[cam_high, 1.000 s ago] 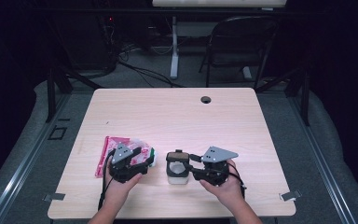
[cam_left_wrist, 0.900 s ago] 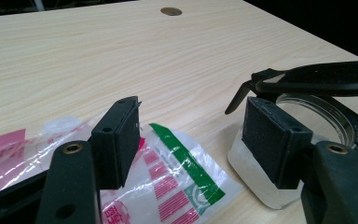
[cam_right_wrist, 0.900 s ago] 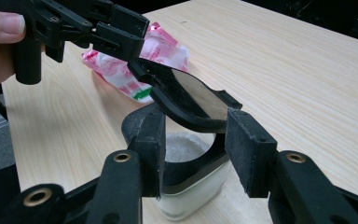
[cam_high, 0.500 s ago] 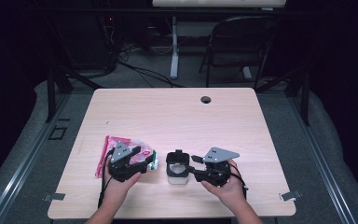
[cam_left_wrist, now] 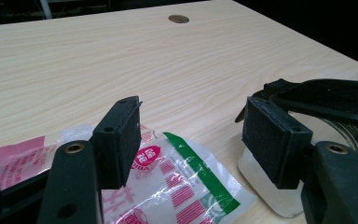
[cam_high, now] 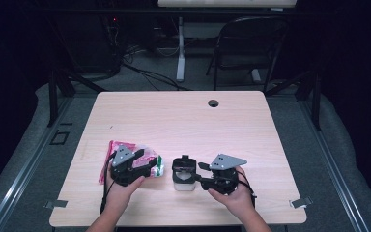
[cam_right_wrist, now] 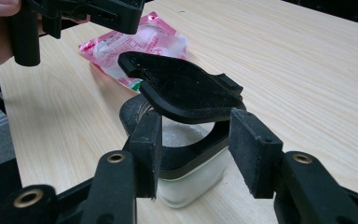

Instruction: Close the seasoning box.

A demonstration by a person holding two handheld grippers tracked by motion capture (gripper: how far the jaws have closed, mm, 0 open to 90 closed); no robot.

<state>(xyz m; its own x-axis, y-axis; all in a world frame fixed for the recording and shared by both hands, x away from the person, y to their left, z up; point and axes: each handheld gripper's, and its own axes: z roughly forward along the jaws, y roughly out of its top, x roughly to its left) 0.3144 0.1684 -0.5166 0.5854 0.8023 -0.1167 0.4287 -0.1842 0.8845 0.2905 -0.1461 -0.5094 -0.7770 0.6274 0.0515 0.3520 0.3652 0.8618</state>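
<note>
- Right gripper [cam_high: 193,175]: held level near the front edge of the light wood-grain table [cam_high: 183,121], pointing toward 9 o'clock in the high view. Its jaws have just been opening; they stand apart on either side of the clear square plastic container with white contents [cam_right_wrist: 191,179], and the right-hand pad is visibly clear of the container wall.
- Container's black hinged lid [cam_right_wrist: 182,91]: tilted up over the black rim, seen at 12 o'clock above the jaws in the right gripper view.
- Left gripper [cam_high: 147,166]: at 9 o'clock of the container, just beside it, jaws spread wide with nothing between the pads. It hovers over the pink, white and green printed plastic packet [cam_left_wrist: 186,186].
- Packet: lies flat on the table at the left of the container, near it. Printed matter includes a red oval badge with white characters and red bar-like blocks; the writing is too small to read.
- Round grommet hole [cam_high: 213,103]: at 12 o'clock, near the far table edge, well apart from both grippers.
</note>
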